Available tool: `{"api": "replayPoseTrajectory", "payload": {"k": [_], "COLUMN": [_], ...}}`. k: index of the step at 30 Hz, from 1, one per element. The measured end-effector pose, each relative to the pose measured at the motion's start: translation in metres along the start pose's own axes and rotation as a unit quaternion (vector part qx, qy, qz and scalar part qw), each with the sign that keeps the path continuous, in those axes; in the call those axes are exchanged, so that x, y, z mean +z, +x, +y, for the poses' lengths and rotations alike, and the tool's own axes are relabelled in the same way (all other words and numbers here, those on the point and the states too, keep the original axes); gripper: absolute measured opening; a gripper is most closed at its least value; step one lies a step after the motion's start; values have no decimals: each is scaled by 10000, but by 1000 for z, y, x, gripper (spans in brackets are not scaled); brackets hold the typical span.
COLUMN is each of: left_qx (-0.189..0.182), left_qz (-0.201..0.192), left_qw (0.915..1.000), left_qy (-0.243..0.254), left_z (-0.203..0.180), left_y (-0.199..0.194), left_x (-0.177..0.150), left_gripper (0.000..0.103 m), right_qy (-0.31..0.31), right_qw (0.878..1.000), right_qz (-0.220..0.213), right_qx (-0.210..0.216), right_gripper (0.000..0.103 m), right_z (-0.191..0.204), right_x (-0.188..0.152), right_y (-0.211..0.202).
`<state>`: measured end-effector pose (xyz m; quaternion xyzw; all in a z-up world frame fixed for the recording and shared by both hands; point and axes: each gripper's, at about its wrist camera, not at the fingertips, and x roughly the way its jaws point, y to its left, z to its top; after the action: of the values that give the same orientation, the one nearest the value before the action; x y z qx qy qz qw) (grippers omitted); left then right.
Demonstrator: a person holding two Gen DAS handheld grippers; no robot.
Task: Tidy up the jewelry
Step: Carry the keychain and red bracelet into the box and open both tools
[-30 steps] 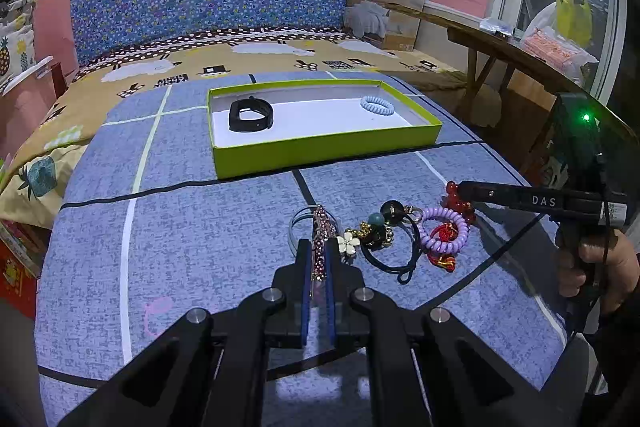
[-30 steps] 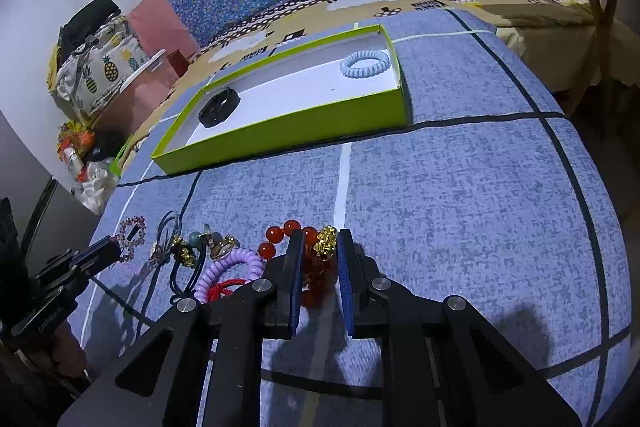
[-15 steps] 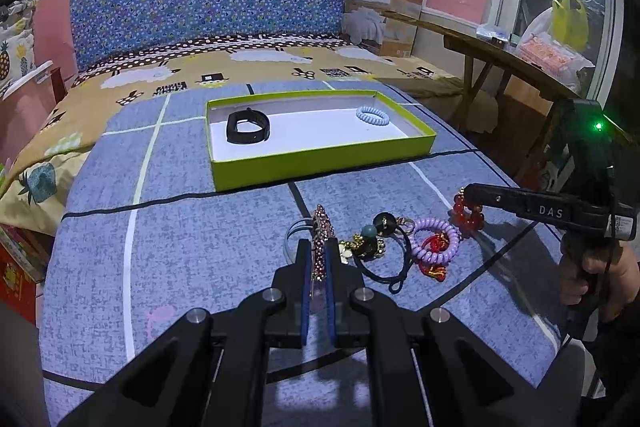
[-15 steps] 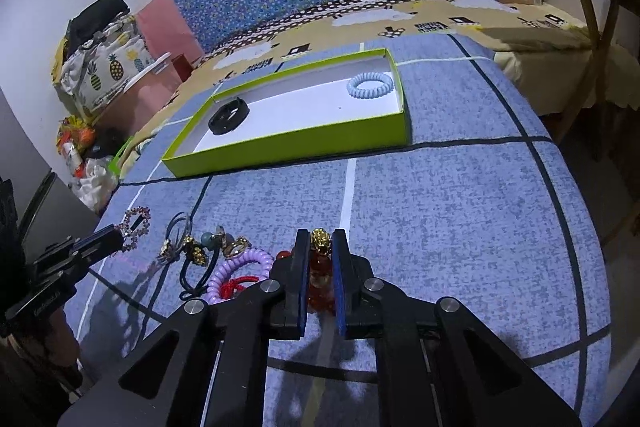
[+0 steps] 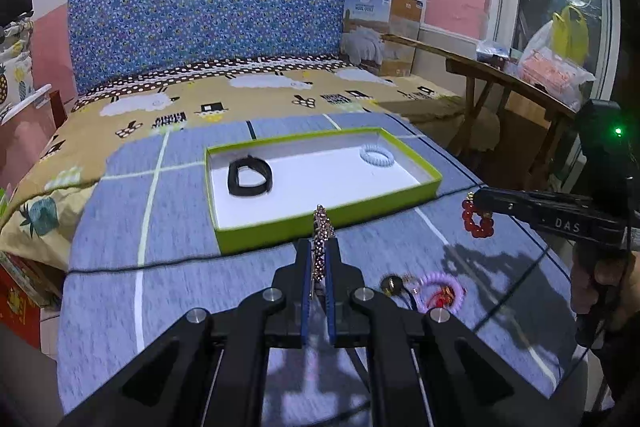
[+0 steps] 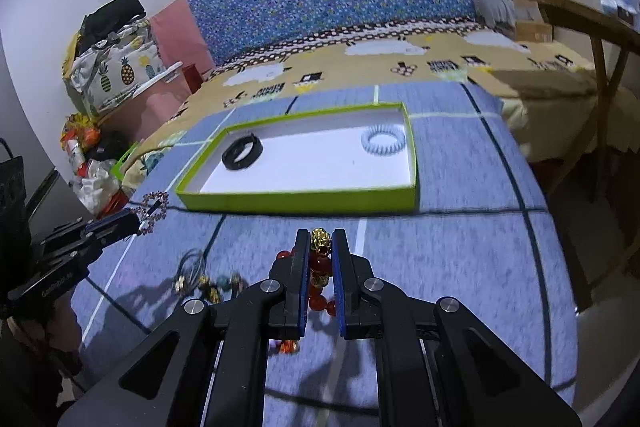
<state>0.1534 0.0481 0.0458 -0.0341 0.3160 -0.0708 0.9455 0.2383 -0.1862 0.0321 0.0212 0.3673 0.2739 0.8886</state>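
Note:
My left gripper (image 5: 319, 247) is shut on a pink rhinestone bracelet (image 5: 321, 233) and holds it above the blue cloth; the right wrist view shows this bracelet (image 6: 153, 207) as a ring at the left gripper's tips. My right gripper (image 6: 321, 241) is shut on a red bead bracelet with a gold charm (image 6: 320, 255), lifted off the cloth; from the left wrist view that red bracelet (image 5: 476, 219) hangs from the right gripper's tips. A green tray (image 5: 280, 225) ahead holds a black band (image 5: 249, 177) and a pale blue coil tie (image 5: 376, 157).
More jewelry lies on the cloth below the grippers: a purple coil tie (image 5: 442, 291) with red cord, a dark bead on black cord (image 5: 390, 283), gold and teal charms (image 6: 208, 285). A wooden table (image 5: 512, 79) stands right. Bags (image 6: 108, 67) pile up left.
Both grippers have risen off the cloth with their bracelets and come nearer the tray. The right gripper's jaws closed on the red bead bracelet and lifted it out of the pile.

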Motion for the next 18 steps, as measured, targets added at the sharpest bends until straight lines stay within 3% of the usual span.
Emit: {"api": "replayPoseTrajectory", "payload": {"k": [11,18], "left_qx": [234,397], "left_qz": [9,204], "left_qw": [9996,9989], "left_qy": [-131,-144], "left_z": [29,43], "left_y": [35,67], "left_x": [34,41], "left_gripper": [6,6], "right_qy": [-189,-247], "right_qw": [9996,9990], "right_qz": [-151,16], "right_qx": [-129,-361], "right_gripper": [10,10], "right_z": [-8,-21], "right_x": [45,63], "right_y": [28,62]}}
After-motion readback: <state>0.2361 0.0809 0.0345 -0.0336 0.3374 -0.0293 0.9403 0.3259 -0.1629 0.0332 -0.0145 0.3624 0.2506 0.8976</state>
